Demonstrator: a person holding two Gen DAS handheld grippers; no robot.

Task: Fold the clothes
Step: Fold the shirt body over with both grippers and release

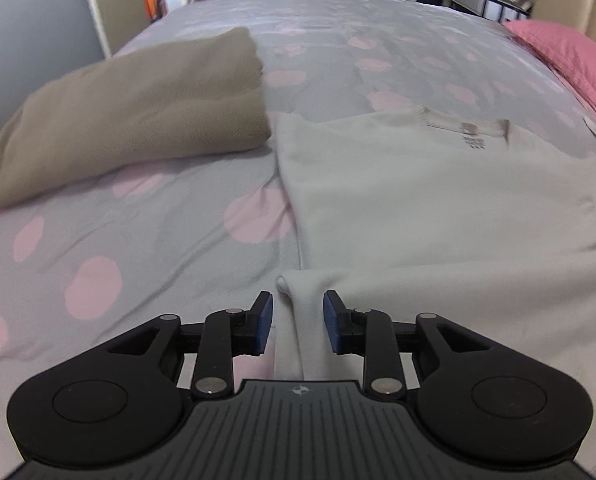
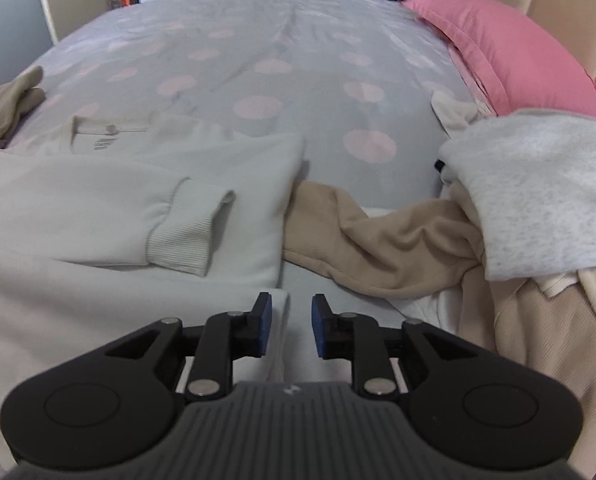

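Observation:
A white sweatshirt [image 1: 438,192] lies flat on the bed, collar at the far side, with its bottom part folded up over the body. In the right wrist view the same sweatshirt [image 2: 78,184] has a sleeve folded across it, ribbed cuff [image 2: 186,232] on top. My left gripper [image 1: 298,320] is open over the left corner of the folded hem; a ridge of white cloth lies between the blue pads, which stand apart from it. My right gripper [image 2: 291,322] is open at the right corner, the cloth edge beside its left pad.
A folded beige garment [image 1: 130,112] rests on the grey, pink-dotted bedcover [image 1: 118,240] left of the sweatshirt. On the right lies a loose pile: a tan garment [image 2: 378,240] and a light grey one [image 2: 538,192]. A pink pillow [image 2: 518,56] sits at the headboard.

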